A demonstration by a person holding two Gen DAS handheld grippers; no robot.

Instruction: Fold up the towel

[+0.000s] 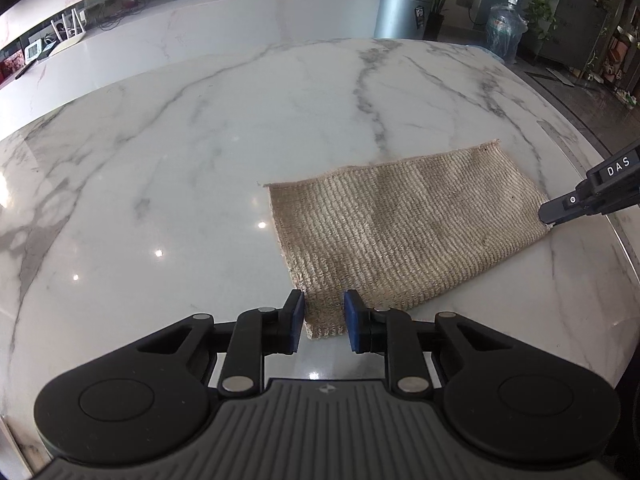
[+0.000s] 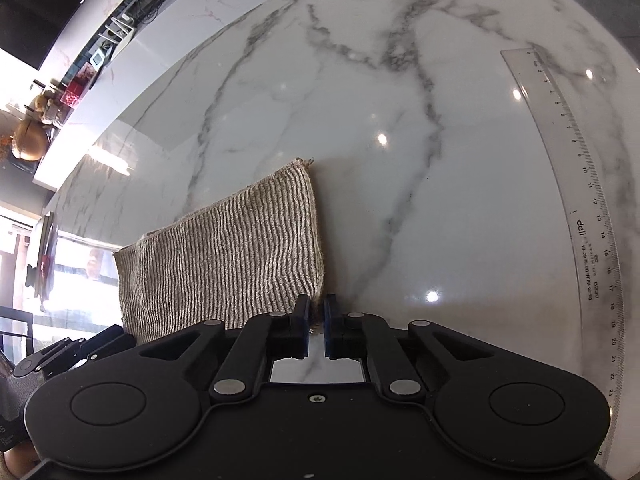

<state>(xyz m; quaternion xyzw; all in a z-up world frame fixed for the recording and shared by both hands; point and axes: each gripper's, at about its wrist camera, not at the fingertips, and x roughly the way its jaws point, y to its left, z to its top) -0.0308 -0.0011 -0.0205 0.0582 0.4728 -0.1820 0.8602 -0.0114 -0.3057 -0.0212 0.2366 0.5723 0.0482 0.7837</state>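
Towel [image 1: 404, 236] lies flat on the marble table [image 1: 180, 160], folded into a brown strip. Left gripper [image 1: 323, 316] is open wide, with one towel corner between its blue pads. Right gripper [image 2: 317, 322] is almost closed and pinches the other corner. A clear ruler [image 2: 588, 200] lies further right.

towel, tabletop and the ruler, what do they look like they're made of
Towel: soft ribbed woven or knitted fabric, beige, matte; the ridged rows and stitched hem suggest cotton or similar.
Tabletop: white marble or marble-look stone with grey veins, polished, since lamps reflect as sharp spots.
Ruler: clear plastic, likely acrylic; the veins show through its printed scale.
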